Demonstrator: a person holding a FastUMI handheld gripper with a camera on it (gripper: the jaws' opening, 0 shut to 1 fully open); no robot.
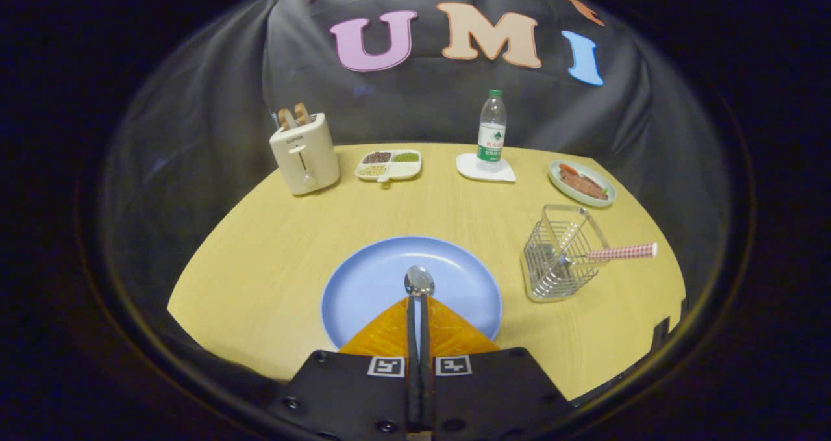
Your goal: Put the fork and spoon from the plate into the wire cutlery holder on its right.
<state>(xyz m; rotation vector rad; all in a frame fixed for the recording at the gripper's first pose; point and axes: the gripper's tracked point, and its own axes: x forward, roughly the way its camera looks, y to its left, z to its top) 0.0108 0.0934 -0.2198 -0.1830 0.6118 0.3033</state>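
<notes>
Gripper view: gripper (419, 311) clenched on the spoon (419, 282) handle, bowl poking out over the blue plate (363, 285). Fork (620, 252) already in the wire cutlery holder (558, 256) at right. Next, I judge: carry the spoon right and lower it into the holder.

The spoon (419, 282) handle is hidden between the closed fingers (389, 334); the fork (620, 252) head, seemingly inside the wire holder (561, 256), is obscured.

shiny metal spoon (419, 280), seemingly glazed plate (363, 285), matt wood table (272, 259).
</notes>
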